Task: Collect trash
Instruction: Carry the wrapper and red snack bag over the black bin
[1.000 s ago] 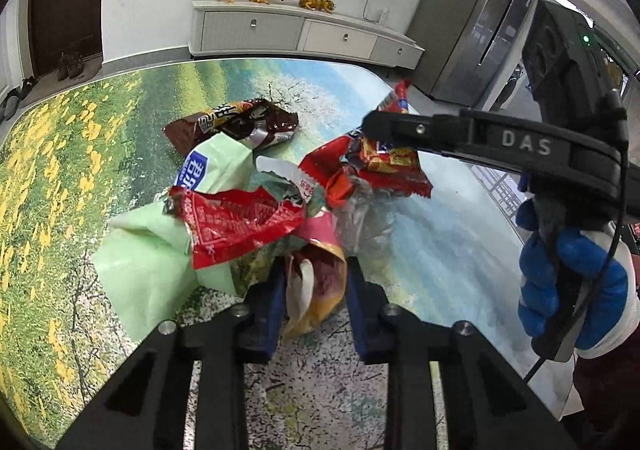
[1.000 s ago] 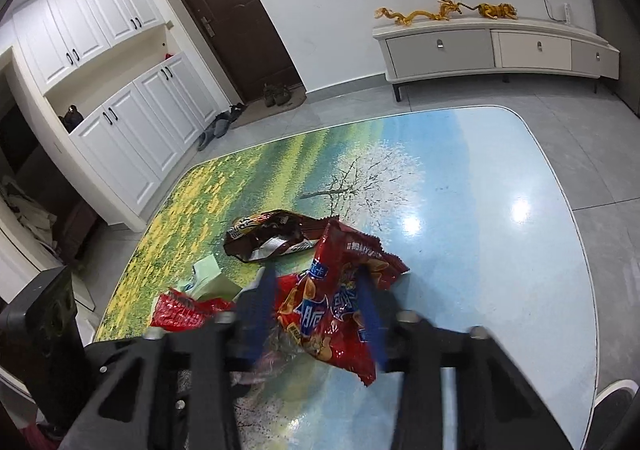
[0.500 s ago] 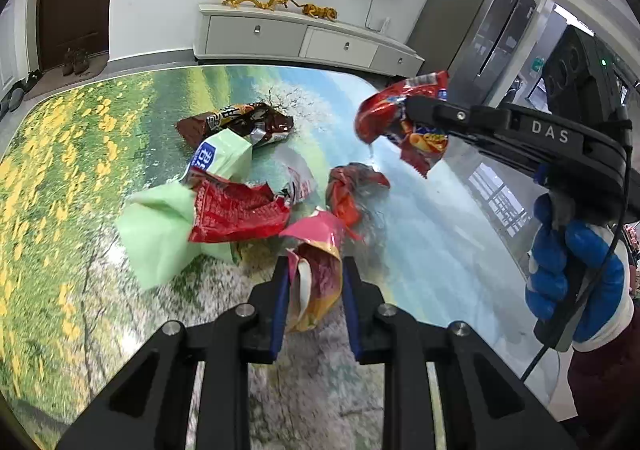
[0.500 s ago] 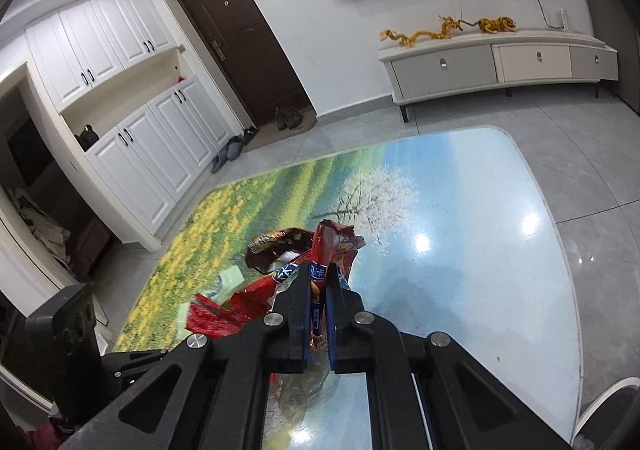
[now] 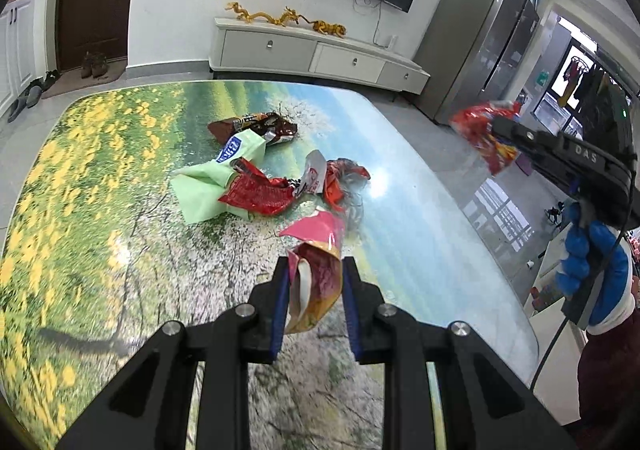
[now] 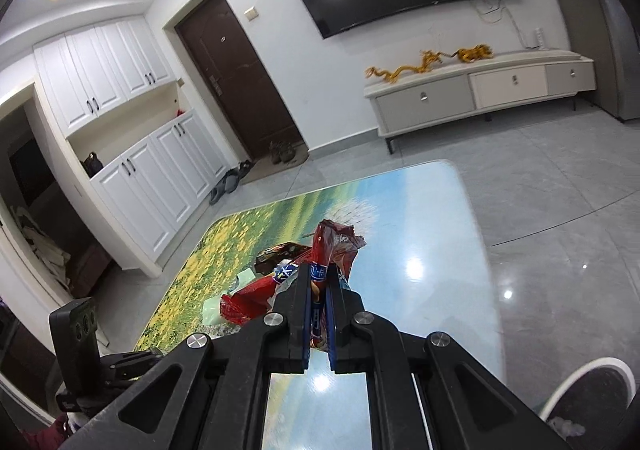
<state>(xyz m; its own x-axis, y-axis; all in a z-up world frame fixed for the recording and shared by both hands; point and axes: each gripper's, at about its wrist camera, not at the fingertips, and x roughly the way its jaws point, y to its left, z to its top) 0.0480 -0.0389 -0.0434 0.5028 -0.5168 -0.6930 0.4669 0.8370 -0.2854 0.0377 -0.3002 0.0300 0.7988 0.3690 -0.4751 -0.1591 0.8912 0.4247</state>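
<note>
Jaws: left gripper point(image 5: 312, 300) clamped on pink wrapper point(image 5: 316, 282); right gripper point(image 6: 319, 320) pinched on red packet point(image 6: 334, 246), both lifted. Remaining litter point(image 5: 256, 185) lies centre-table point(image 5: 420, 250). Risk: slick foil is easily slipped free.

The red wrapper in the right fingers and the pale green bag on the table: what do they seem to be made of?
Red wrapper: likely glossy plastic film, creased, pinched flat, with bright highlights. Pale green bag: seemingly thin matte plastic, soft folds, little shine; paper cannot be excluded.
</note>
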